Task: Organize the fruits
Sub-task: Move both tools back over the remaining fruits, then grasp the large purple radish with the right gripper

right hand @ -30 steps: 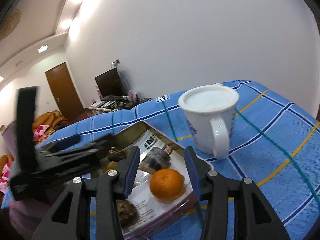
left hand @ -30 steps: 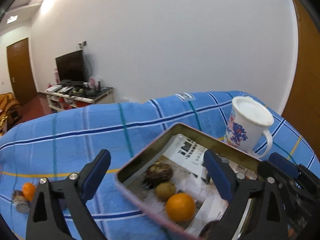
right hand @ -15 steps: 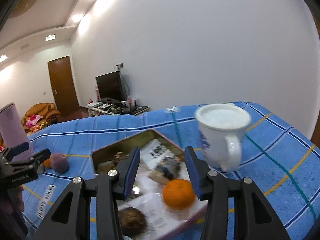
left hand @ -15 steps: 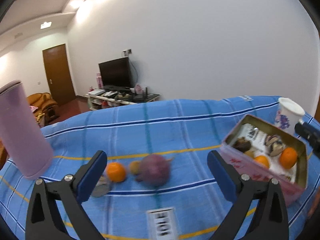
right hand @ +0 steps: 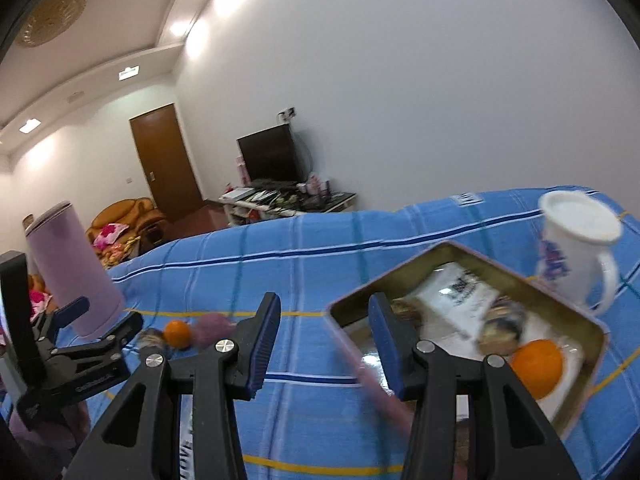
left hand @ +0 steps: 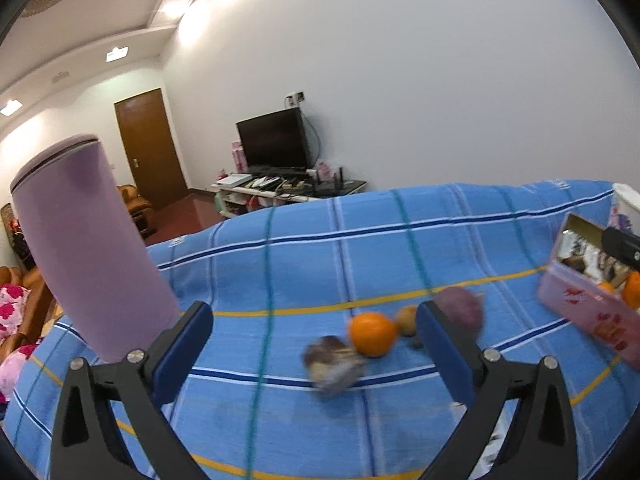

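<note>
Pink tin [right hand: 576,312], lower right of right wrist view, is holding an orange [right hand: 536,368] & blurred wrapped items. Loose fruits [left hand: 372,338] are lying mid-frame on blue cloth [left hand: 320,240]. Left gripper [left hand: 314,344] is gaping wide, empty; right gripper [right hand: 324,344] is part-open, gripping nothing. White mug [right hand: 576,248] is standing just behind tin.

Woven blue checked cloth [left hand: 320,248] covers the desk, matt and soft-looking. Left of the left jaws a lilac tumbler [left hand: 88,248] looks matt and smooth. Beyond the right jaws, the tin [right hand: 460,256] shines brassy metal inside; the white mug [right hand: 576,248] is glossy ceramic. Both orange fruits [left hand: 372,334] look dimpled.
</note>
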`<action>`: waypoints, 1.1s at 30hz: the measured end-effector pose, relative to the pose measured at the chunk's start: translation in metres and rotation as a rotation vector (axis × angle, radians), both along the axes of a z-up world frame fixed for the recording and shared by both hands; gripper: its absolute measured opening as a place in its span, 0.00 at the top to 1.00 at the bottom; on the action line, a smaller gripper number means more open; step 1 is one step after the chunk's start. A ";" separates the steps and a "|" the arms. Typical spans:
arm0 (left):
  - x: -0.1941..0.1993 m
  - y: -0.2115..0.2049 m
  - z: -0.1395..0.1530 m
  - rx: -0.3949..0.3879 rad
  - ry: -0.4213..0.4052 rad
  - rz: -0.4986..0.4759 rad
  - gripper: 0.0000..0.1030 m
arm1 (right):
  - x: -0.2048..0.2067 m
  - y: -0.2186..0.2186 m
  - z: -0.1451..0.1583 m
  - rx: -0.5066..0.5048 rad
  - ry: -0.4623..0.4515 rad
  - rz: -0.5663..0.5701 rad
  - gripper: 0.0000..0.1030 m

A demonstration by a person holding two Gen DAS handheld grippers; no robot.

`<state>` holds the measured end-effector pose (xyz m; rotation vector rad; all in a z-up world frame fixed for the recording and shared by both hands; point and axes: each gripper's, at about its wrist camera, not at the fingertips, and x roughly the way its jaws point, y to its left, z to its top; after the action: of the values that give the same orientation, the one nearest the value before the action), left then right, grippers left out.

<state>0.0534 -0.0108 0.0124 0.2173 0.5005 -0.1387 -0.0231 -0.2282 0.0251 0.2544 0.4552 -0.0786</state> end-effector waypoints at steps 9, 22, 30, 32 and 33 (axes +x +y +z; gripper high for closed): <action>0.017 0.040 -0.003 -0.033 -0.001 0.082 0.00 | 0.027 0.035 -0.014 0.021 0.055 0.084 0.53; 0.034 0.067 -0.014 -0.081 0.065 0.142 0.00 | 0.058 0.071 -0.032 0.009 0.186 0.233 0.53; 0.029 0.047 -0.017 -0.052 0.082 0.087 0.00 | 0.091 0.089 -0.045 0.045 0.263 0.274 0.53; 0.030 0.045 -0.018 -0.040 0.084 0.091 0.00 | 0.093 0.093 -0.045 0.017 0.256 0.273 0.53; 0.030 0.045 -0.018 -0.039 0.086 0.092 0.00 | 0.094 0.094 -0.044 0.007 0.258 0.275 0.53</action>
<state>0.0833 0.0345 -0.0055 0.1498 0.5922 -0.0681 0.0705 -0.1344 -0.0191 0.1870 0.7433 0.1606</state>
